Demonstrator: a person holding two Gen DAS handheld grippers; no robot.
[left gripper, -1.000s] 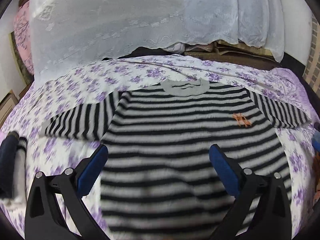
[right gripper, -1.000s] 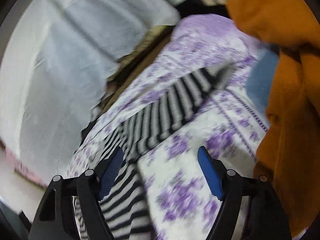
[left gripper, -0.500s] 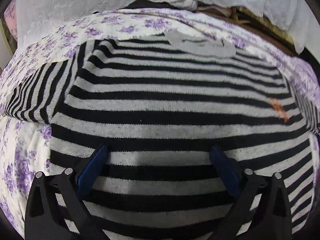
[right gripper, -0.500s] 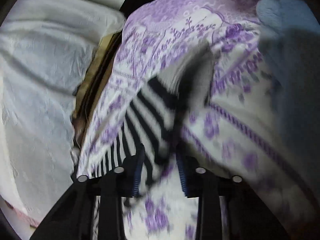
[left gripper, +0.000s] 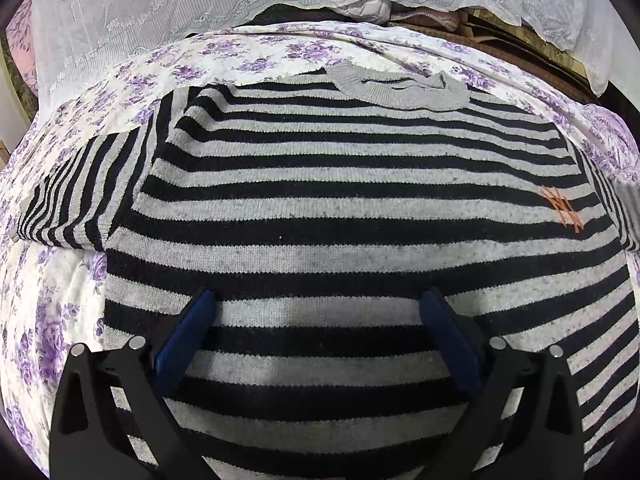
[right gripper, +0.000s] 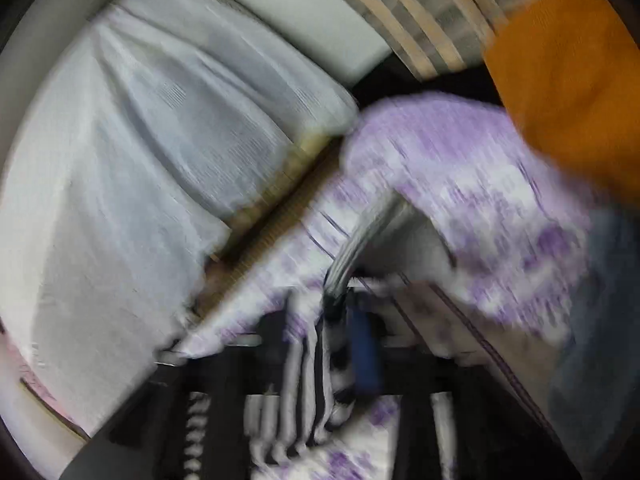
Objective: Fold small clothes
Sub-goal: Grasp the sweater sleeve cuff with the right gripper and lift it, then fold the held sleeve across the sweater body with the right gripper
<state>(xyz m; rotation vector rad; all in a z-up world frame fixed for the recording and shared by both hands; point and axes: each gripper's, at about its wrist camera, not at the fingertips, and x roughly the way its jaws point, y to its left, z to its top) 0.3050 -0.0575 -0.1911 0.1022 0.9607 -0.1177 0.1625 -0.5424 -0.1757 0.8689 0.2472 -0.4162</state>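
Note:
A black-and-grey striped sweater (left gripper: 340, 208) lies flat, front up, on a purple-flowered bed sheet (left gripper: 224, 60). Its grey collar (left gripper: 400, 88) points away, and its left sleeve (left gripper: 84, 196) lies spread out. My left gripper (left gripper: 318, 316) is open, its blue pads close over the lower body of the sweater. In the blurred right wrist view, my right gripper (right gripper: 326, 324) is shut on the striped right sleeve (right gripper: 308, 376) and holds it lifted off the sheet (right gripper: 480, 184).
A white lace cover (left gripper: 160, 8) hangs behind the bed. An orange garment (right gripper: 568, 80) and a blue-grey one (right gripper: 600, 320) lie at the right edge of the bed. White bedding (right gripper: 140, 160) fills the left of the right wrist view.
My right gripper has closed on the right sleeve's end and lifted it. My left gripper dropped closer to the sweater body and stays open.

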